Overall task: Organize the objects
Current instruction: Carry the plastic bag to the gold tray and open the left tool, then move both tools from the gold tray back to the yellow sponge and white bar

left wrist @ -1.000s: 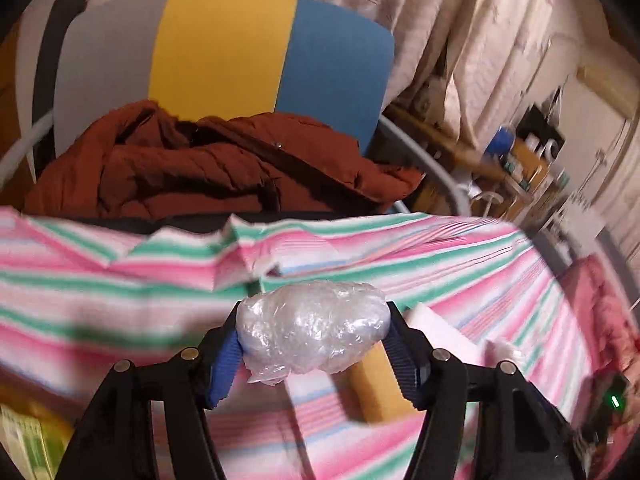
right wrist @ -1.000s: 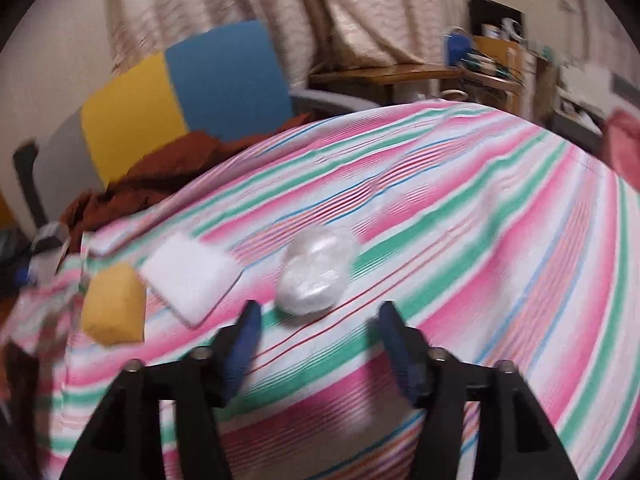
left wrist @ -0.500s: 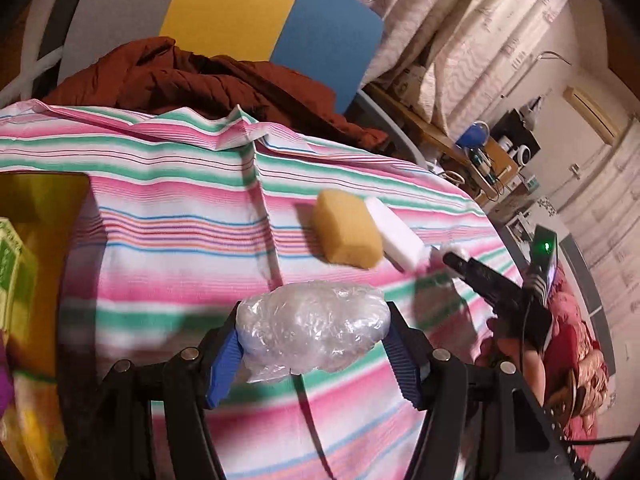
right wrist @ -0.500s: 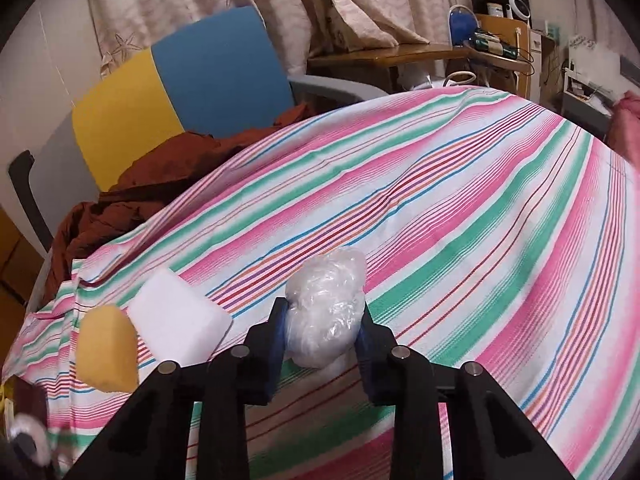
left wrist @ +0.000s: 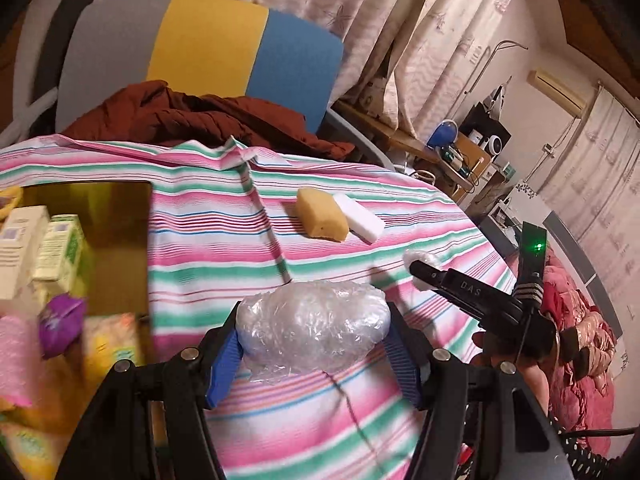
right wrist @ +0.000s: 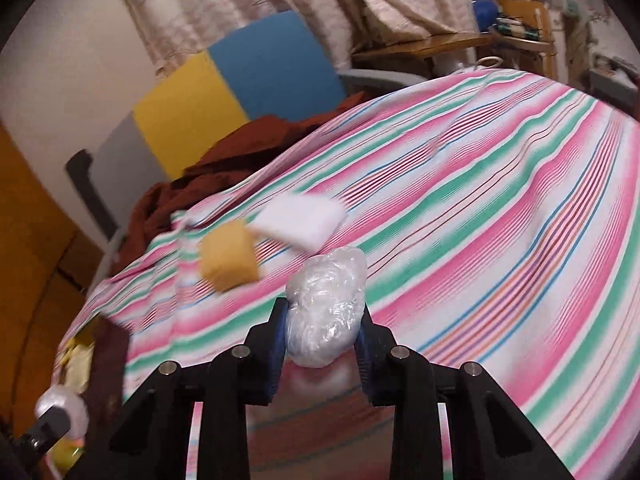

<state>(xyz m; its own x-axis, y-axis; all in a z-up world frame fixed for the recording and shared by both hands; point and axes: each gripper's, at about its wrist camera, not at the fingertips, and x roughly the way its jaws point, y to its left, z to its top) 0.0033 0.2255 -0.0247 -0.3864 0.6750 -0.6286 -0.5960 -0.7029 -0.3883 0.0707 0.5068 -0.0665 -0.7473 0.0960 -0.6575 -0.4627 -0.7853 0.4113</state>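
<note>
L claw (left wrist: 312, 344) & R claw (right wrist: 322, 326) both clamped tight, each gripping something.

**Right gripper now grips and lifts a plastic bundle**

The right gripper (right wrist: 322, 320), open around a crumpled clear plastic bundle (right wrist: 326, 308) one second ago, has closed on it and raised it off the striped cloth (right wrist: 500, 208). The left gripper (left wrist: 312, 344) has swung left; a yellow bin (left wrist: 100, 240) of boxes has come into view.

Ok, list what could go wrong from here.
1. Both plastic wads are crumpled film; the left hand-held gripper holds its wad only by the ends, so it might slip.
2. The yellow box looks crowded; the wad may not settle.
3. The right hand-held gripper squeezes its wad narrow.
</note>
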